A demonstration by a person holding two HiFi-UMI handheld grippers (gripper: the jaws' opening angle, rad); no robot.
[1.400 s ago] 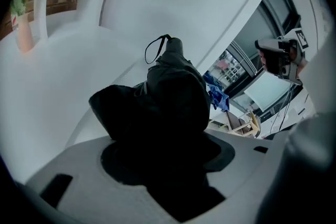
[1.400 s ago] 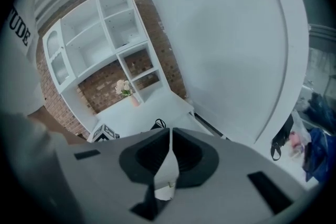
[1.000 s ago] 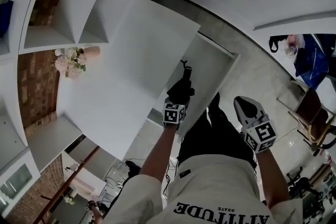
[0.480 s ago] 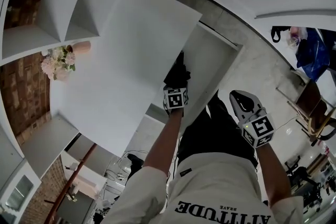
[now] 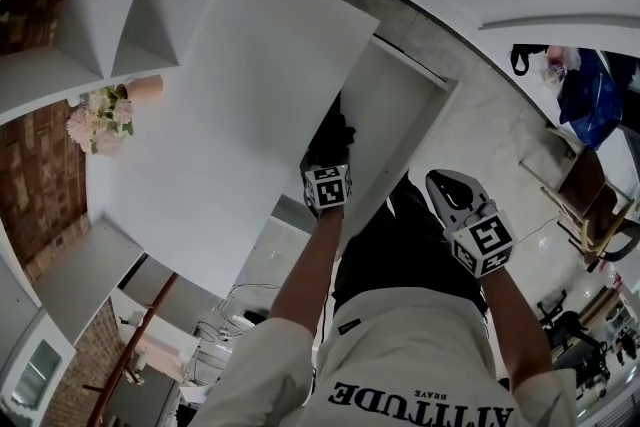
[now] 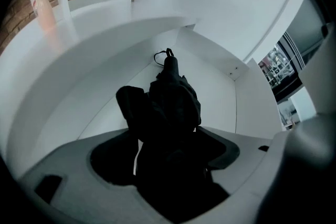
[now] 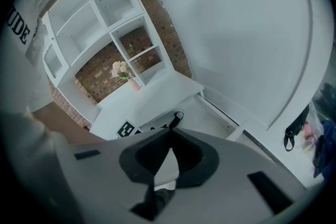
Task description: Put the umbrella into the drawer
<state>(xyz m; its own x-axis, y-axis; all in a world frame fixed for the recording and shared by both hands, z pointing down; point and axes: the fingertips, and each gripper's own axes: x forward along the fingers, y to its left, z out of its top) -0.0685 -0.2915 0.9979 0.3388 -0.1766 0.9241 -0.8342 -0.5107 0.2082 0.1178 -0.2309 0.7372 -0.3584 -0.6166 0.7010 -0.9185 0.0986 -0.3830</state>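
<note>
Your left arm reaches forward, and your left tongs (image 5: 332, 143) point steeply down into the open drawer (image 5: 400, 105) under the white desk (image 5: 230, 115). Their jaws are opening, with the black umbrella (image 6: 173, 94) between them inside the drawer. Your right tongs (image 5: 445, 187) hang tilted downward nearer you, beside the drawer, with jaws together and empty.
</note>
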